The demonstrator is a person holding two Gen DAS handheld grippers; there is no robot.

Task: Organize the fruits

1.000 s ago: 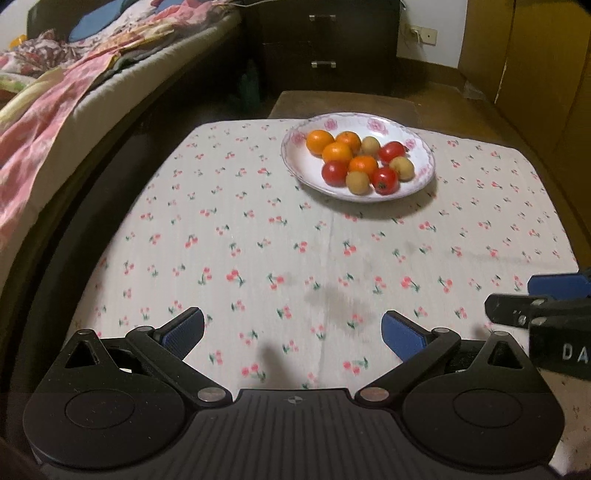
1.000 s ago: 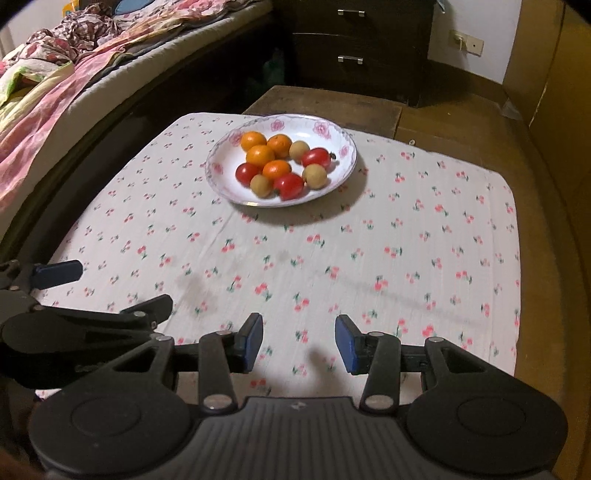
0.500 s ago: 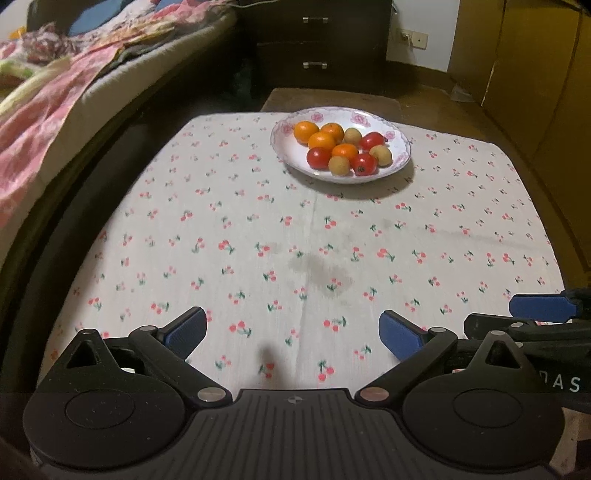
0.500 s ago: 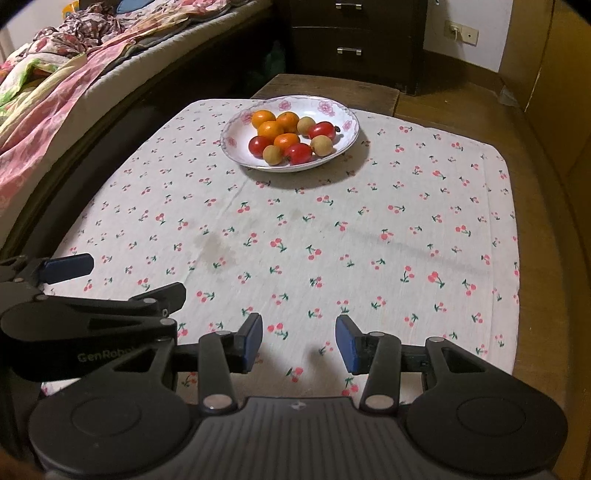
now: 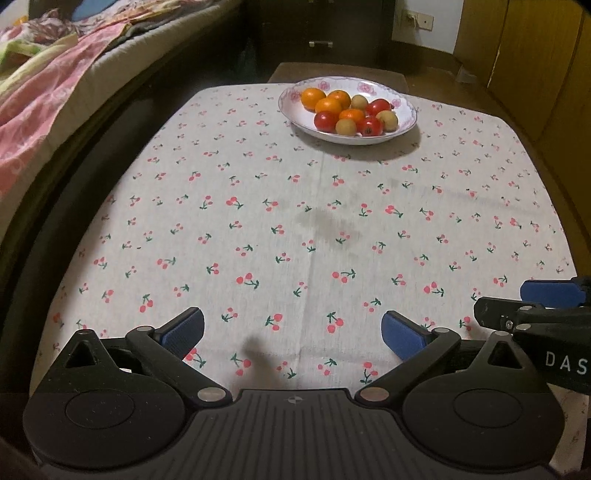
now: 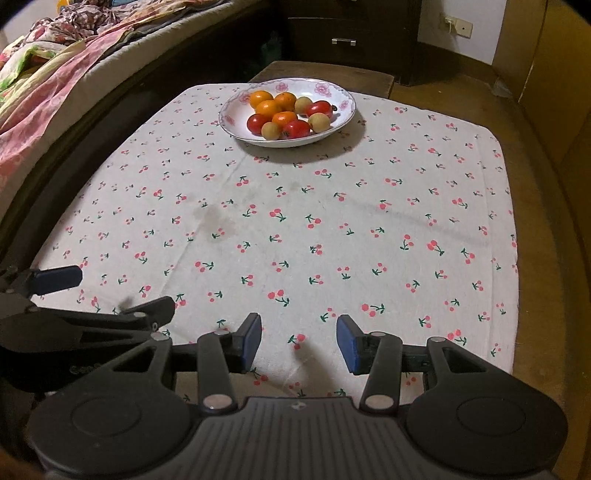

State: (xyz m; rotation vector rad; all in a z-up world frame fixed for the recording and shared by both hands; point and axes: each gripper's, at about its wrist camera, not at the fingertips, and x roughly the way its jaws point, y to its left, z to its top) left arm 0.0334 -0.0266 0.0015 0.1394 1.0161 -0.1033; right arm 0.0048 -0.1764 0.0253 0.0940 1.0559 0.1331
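A white floral plate (image 5: 405,122) (image 6: 343,114) stands at the far end of the table. It holds several small fruits: oranges (image 5: 313,98) (image 6: 261,98), red tomatoes (image 5: 326,120) (image 6: 295,129) and tan round fruits (image 5: 345,126) (image 6: 270,130). My left gripper (image 5: 291,330) is open and empty over the near edge of the table, far from the plate. My right gripper (image 6: 299,339) is open and empty, also at the near edge. Each gripper shows at the side of the other's view.
A cherry-print cloth (image 5: 295,221) (image 6: 332,229) covers the table, with a faint stain near its middle. A bed with pink bedding (image 5: 44,81) runs along the left. A dark dresser (image 6: 351,33) stands beyond the table. Wooden panels (image 5: 535,55) line the right.
Both grippers first drew back from the plate, then came forward toward it again. The jaws have stayed open. The fruits have not moved.
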